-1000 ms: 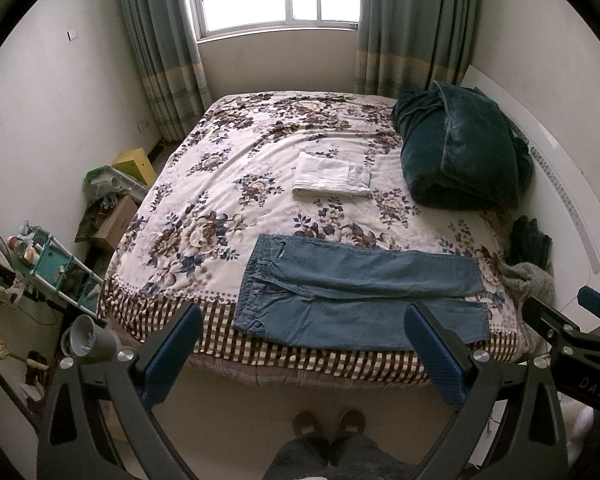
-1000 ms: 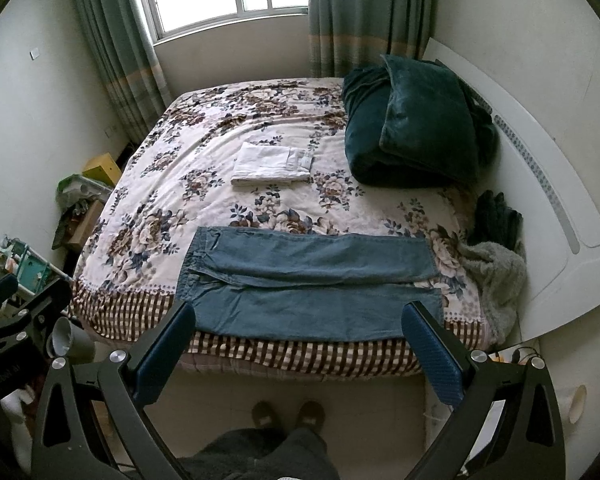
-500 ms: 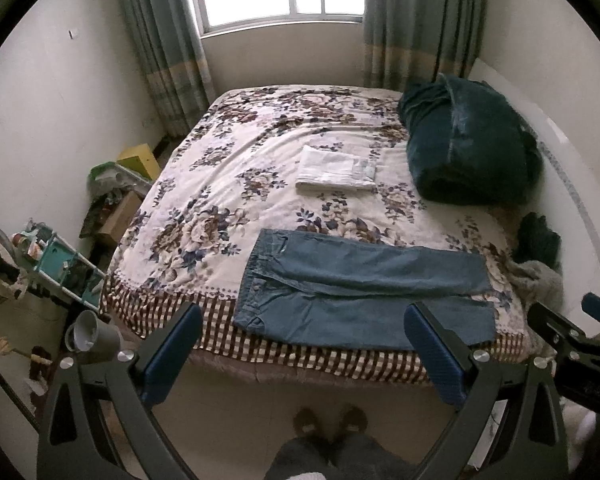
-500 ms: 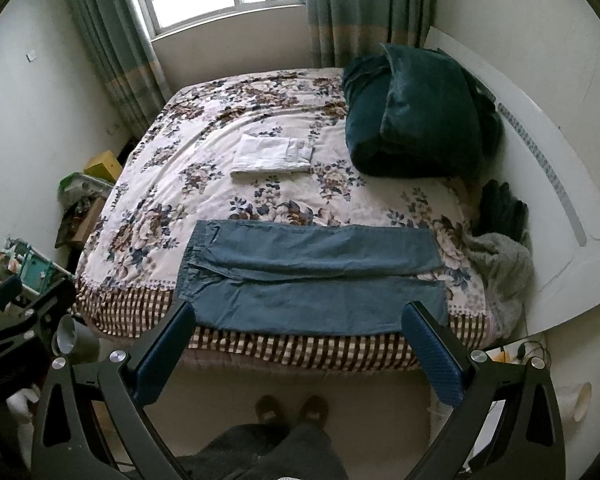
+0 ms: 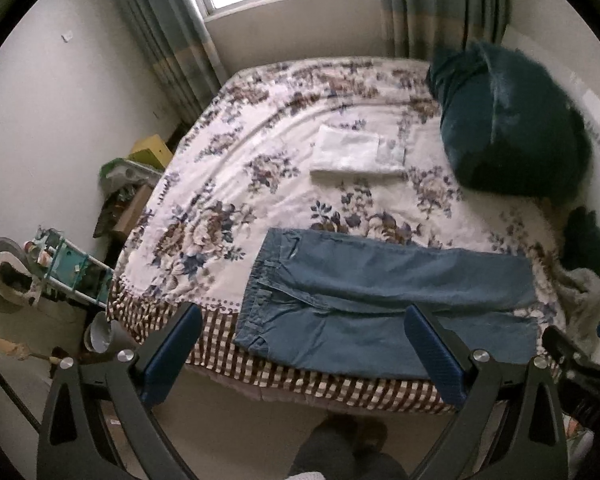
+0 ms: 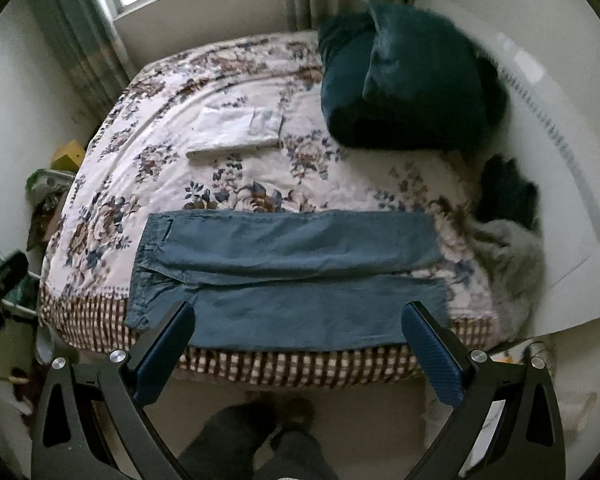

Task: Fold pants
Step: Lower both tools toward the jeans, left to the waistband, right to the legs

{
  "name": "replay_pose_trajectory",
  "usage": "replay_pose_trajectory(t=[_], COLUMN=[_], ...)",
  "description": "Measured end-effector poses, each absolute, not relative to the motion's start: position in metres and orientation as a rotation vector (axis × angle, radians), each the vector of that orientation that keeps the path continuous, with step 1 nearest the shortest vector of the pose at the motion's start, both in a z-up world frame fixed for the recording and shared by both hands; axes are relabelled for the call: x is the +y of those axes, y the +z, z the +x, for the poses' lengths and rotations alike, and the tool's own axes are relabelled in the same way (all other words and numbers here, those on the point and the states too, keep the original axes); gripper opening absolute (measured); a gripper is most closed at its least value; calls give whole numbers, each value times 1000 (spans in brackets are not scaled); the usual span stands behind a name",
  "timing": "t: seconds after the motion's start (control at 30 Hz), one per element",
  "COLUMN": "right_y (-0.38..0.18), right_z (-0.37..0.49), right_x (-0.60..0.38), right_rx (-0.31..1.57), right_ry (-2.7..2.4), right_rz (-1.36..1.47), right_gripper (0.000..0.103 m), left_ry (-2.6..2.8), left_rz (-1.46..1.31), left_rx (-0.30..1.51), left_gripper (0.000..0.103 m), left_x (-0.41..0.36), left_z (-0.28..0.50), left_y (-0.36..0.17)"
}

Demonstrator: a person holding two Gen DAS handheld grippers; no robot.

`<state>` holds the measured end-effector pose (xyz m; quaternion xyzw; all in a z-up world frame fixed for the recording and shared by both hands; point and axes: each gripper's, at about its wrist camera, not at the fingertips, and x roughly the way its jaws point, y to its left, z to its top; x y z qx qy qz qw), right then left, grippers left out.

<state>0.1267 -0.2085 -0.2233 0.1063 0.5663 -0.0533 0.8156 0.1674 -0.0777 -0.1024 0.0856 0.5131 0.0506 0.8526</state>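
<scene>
Blue denim pants [image 5: 384, 300] [image 6: 288, 272] lie flat along the near edge of the floral bed [image 5: 236, 200] [image 6: 112, 184], waistband to the left, legs side by side running right. My left gripper [image 5: 300, 348] hovers open above the floor in front of the bed, its blue pads [image 5: 172, 356] wide apart and holding nothing. The right gripper [image 6: 296, 348] is likewise open and empty, held short of the pants. Part of the right gripper also shows at the left wrist view's right edge.
A folded white garment [image 5: 356, 154] [image 6: 236, 130] lies mid-bed. A dark teal quilt [image 5: 512, 128] [image 6: 404, 80] is piled by the white headboard [image 6: 556, 184], with grey and black clothes [image 6: 508, 256] below it. Clutter and a rack [image 5: 72, 268] stand left. A person's feet [image 6: 268, 416] are on the floor.
Both grippers have come closer to the bed and tilted down, so the pants look larger and nearer. Both stay open and nothing on the bed has moved.
</scene>
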Motion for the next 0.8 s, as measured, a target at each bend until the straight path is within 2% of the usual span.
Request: replay_pose_trajectory(t=[0.1,0.3,0.53,0.8], right_y=[-260,-362,-501,-648], right_z=[173,278,380,422], right_x=[-219,-249,-286,-327], right_rx=[1244,1373,1505,1608], right_ry=[-134,-229,-363,-513], right_rz=[259,378,531,689], right_gripper=[103,103,103,103], left_ry=[114,152,210,346], left_rz=[188,147,27,-75], left_rx=[1120,1274,1495,1658], left_gripper=[103,103,103,103], left_x=[-85,-83,-81,-57], left_z=[200,307,429,500], left_y=[-128,-217,-364,-501])
